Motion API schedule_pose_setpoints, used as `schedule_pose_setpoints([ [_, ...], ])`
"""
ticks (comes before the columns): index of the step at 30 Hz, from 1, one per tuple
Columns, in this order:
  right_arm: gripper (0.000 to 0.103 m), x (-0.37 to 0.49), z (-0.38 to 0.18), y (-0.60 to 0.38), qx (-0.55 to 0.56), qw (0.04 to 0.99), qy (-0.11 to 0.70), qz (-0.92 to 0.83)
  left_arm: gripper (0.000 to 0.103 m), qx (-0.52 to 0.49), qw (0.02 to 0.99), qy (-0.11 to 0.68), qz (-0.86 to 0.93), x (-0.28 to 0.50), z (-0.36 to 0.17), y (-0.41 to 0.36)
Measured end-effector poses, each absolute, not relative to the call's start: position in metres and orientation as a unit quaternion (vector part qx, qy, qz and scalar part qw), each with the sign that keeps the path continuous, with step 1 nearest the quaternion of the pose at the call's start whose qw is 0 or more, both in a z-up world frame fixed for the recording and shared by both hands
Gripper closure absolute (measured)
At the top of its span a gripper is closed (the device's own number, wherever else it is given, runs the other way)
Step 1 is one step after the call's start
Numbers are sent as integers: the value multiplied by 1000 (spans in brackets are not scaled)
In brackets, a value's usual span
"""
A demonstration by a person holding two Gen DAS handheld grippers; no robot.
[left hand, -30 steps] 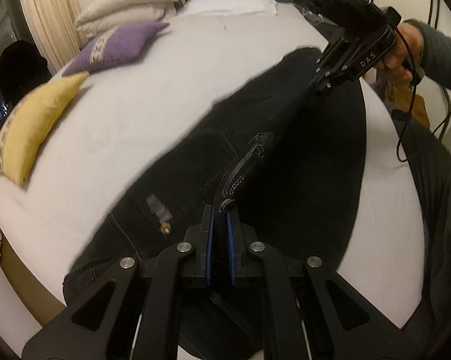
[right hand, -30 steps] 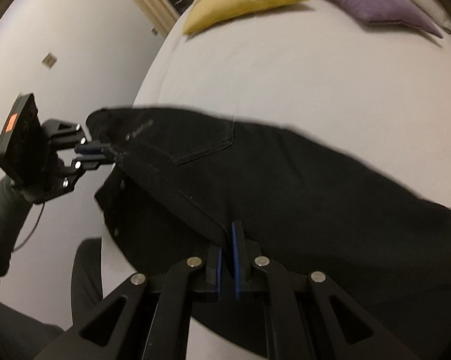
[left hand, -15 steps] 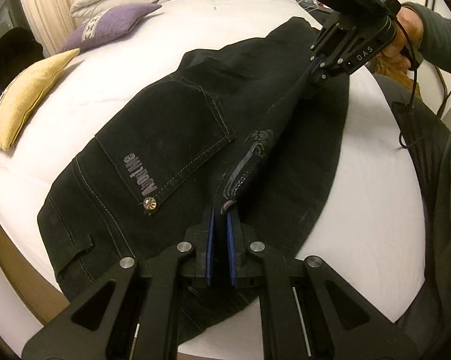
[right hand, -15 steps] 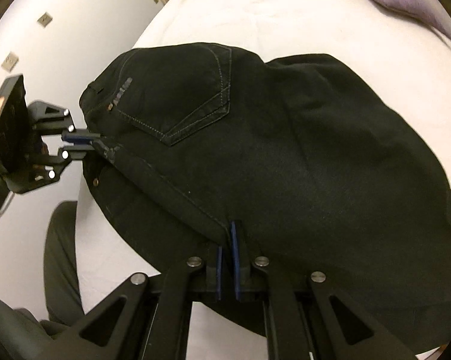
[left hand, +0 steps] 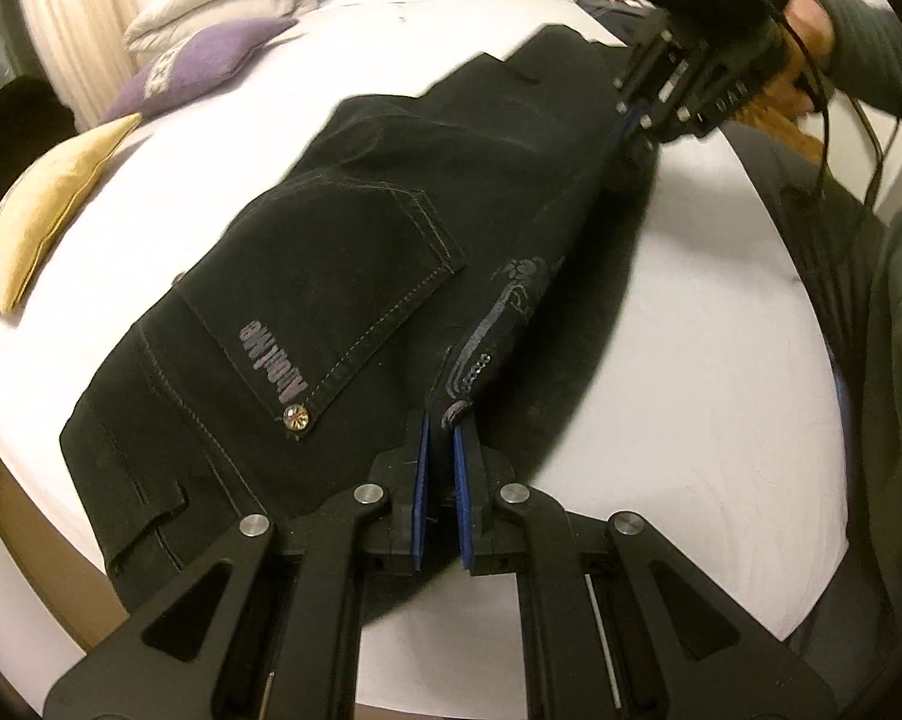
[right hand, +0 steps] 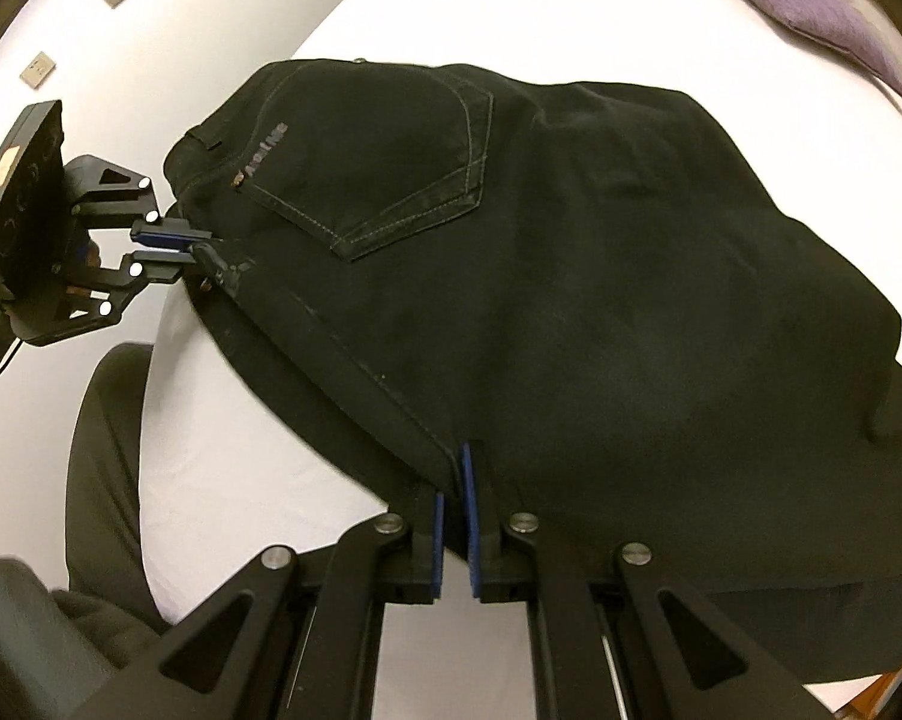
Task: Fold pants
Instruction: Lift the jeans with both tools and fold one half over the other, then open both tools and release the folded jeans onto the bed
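Both wrist views sit low, facing each other, seemingly sharing the pants.

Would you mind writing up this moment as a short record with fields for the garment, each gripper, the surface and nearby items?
garment: black pants, spread on the bed, back pocket facing up
left gripper: shut on the waistband end of the near edge
right gripper: shut on the same edge, farther along the leg
surface: white bed
nearby: yellow cushion and purple cushion lying apart from the pants
fold state: near edge pinched up at both ends
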State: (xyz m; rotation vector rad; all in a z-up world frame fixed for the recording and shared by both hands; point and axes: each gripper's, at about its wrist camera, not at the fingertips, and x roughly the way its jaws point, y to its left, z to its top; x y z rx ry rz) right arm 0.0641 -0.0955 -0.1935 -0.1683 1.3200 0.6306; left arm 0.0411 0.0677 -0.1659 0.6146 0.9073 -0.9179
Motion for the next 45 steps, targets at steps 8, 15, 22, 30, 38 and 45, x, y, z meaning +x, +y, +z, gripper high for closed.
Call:
schedule_pose_setpoints([
  [8,96,64,-205,-111,-74,738,611,277,96,256,755,434,-420,44,-185,61],
  [15,96,53,-197,-99,-105,747,597,274,96,260,759,425,-419,44,-183,64],
  [22,96,62,-215,-109,-99,743,608,264,90,257,757,437,-413,41,-195,64],
  [30,83,56,-208,-131,-37,749,601,277,52,217,729,493,-423,34,-159,81],
  [38,72,55,-211,-128,-9,755,593,281,52,102,782,485,-378,80,-165,51],
  [45,60,42,-189,-197,96,774,562,276,52,113,798,490,-333,84,-199,32],
])
